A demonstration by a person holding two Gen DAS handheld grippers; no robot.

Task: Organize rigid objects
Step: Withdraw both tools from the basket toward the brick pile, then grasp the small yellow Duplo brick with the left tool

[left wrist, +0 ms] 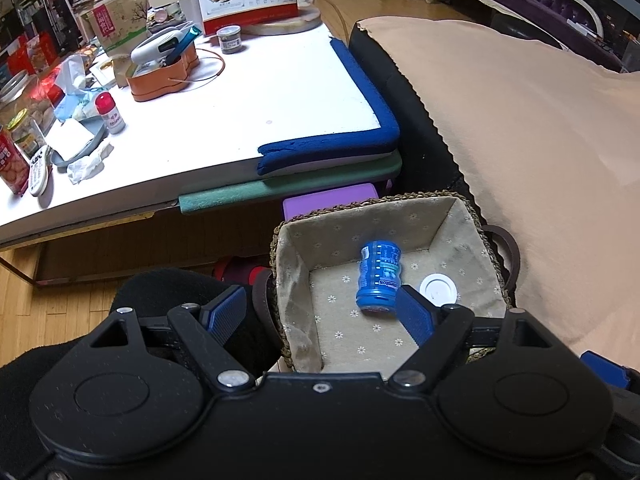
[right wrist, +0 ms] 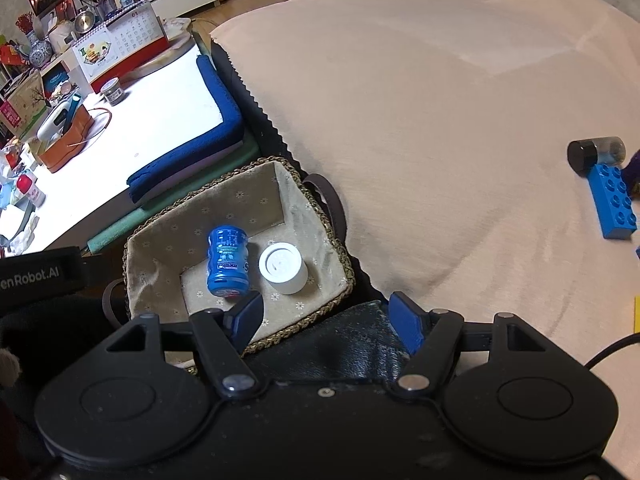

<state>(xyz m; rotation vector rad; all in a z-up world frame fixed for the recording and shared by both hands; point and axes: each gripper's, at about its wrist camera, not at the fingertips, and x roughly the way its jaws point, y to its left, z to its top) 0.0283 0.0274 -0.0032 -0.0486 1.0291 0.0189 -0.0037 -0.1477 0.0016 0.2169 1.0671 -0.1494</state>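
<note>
From the left wrist view, the left gripper (left wrist: 324, 316) is hovering over the near left corner of the woven, cloth-lined basket (left wrist: 460, 224), jaws standing apart with nothing between them. Inside the basket, at about one o'clock from the gripper, the small blue plastic bottle (left wrist: 378, 278) is lying on the lining, and the round white lidded jar (left wrist: 437, 289) is sitting just beside it at three o'clock, half hidden by the right finger. At eleven o'clock the white table with blue foam edging (left wrist: 280, 92) is carrying boxes, a calendar and jars, well apart from the basket. Over to the right wrist view, the right gripper (right wrist: 330, 322) is hanging above the basket's near rim, jaws parted and empty, a dark denim-like surface showing between them. The bottle and jar are resting side by side in the basket at eleven o'clock. Out on the beige cloth (right wrist: 420, 120) at two o'clock, a blue plastic building brick (right wrist: 614, 204) and a clear jar with a black lid (right wrist: 596, 154) are lying close together, still unsorted. It is looking like a drop-off step wrapping up; the next move is probably calling for the right gripper to swing out to the brick or jar, with the basket's handle and rim the only things to clear.
</note>
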